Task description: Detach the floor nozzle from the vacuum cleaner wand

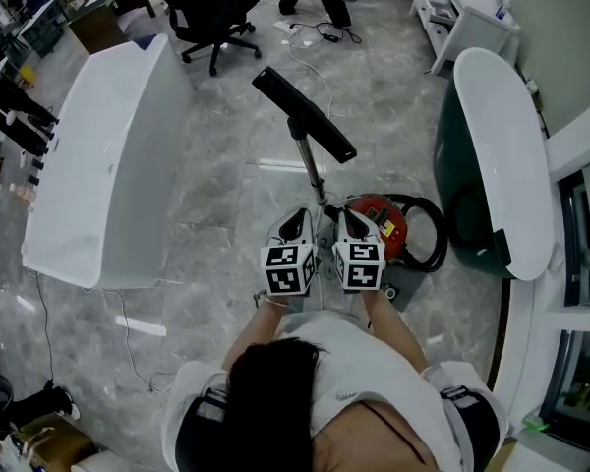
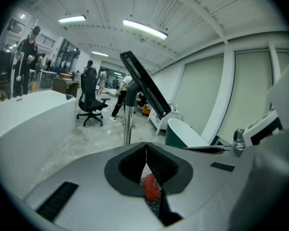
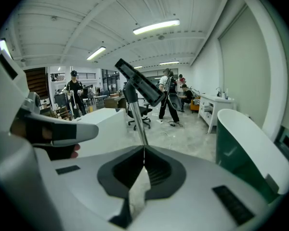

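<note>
Left claw (image 2: 146,153): jaws pressed together, nothing between them.
Right claw (image 3: 144,153): jaws together too, and empty.
Pair: in the head view the two claws sit side by side, just apart, with the wand's lower end running down between them. Whether either touches it, I cannot tell.
Wand (image 1: 312,170): chrome tube, tilted, rising toward 12 o'clock from the claws.
Floor nozzle (image 1: 305,114): long black bar joined to the wand's far end at 12 o'clock. Both gripper views show it held up aslant against the ceiling.
Left gripper view only: the vacuum body (image 2: 151,186), red, glimpsed through the slot beneath the shut jaws.
Right gripper view only: a hand (image 3: 53,146) on the other gripper's handle at 9 o'clock.
Head view only: the vacuum body lies at 3 o'clock of the right claw, with the black hose (image 1: 431,234) looped beside it.
Floor (image 1: 216,214): glossy grey marble slabs.
Room: a white bathtub (image 1: 108,155) at 9 o'clock, a green-sided bathtub (image 1: 501,146) at 3 o'clock, an office chair (image 1: 211,13) at 11 o'clock, and people standing at the far end.
</note>
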`<state>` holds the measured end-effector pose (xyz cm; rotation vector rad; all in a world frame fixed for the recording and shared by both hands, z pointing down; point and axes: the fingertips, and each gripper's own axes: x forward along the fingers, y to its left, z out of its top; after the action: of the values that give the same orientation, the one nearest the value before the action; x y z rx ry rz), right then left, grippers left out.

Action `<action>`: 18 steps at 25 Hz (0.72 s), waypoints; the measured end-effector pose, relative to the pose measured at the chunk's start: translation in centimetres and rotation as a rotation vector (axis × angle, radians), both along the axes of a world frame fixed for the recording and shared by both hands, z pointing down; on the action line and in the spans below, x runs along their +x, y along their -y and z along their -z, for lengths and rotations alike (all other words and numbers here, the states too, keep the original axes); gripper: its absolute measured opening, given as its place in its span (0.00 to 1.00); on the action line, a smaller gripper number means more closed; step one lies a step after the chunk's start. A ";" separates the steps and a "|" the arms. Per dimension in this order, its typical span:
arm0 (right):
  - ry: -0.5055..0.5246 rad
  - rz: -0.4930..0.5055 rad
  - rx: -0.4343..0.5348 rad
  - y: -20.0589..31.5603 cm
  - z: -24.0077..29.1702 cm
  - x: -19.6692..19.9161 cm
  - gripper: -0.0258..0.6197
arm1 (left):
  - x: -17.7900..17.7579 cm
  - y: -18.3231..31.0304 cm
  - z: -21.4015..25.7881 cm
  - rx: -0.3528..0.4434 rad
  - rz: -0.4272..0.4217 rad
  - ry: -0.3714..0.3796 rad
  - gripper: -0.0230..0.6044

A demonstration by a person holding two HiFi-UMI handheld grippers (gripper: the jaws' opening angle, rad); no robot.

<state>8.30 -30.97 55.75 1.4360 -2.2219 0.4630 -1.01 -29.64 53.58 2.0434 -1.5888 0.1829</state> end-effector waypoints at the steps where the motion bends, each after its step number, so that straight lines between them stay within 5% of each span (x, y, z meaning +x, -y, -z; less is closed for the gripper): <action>1: -0.001 0.001 0.001 0.2 0.0 -0.3 0.06 | -0.1 0.2 0.1 0.006 -0.011 -0.002 0.04; 18: 0.001 0.000 0.081 2.4 3.0 -0.8 0.06 | -0.9 4.3 1.3 0.040 -0.033 -0.019 0.04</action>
<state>7.46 -33.38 52.70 1.4767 -2.2652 0.3780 -1.93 -33.95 52.31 2.0965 -1.5602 0.1450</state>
